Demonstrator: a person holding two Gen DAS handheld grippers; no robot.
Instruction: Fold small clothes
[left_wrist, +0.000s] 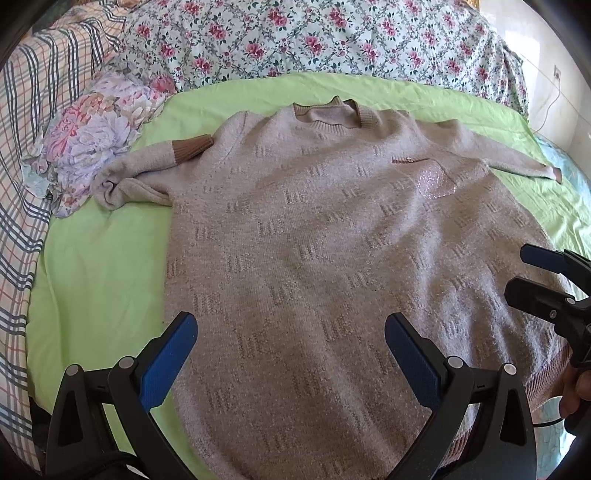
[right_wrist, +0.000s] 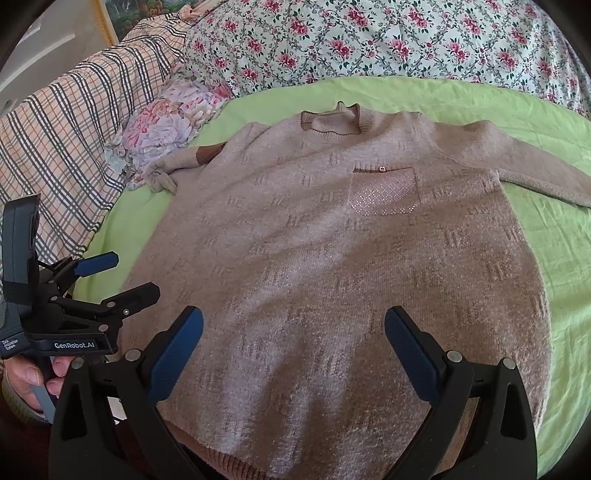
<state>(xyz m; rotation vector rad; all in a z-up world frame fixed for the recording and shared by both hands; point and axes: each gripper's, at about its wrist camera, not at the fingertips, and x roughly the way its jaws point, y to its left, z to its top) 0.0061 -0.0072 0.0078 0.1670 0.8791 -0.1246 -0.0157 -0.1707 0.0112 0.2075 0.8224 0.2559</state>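
Bed with green sheet (left_wrist: 99, 266), bordered at its far side by a floral quilt (left_wrist: 314, 37) and a plaid blanket (left_wrist: 22, 147). Beige knitted sweater (right_wrist: 332, 266) lying flat, front up, on the sheet, collar (right_wrist: 332, 122) away from the cameras; one sleeve (left_wrist: 147, 166) bent back with its brown cuff touching the shoulder, the other sleeve extended. Left hand-held gripper (left_wrist: 290, 354) and right hand-held gripper (right_wrist: 293, 350) above the hem end, jaws spread wide, holding nothing. Sequinned chest pocket (right_wrist: 384, 192)
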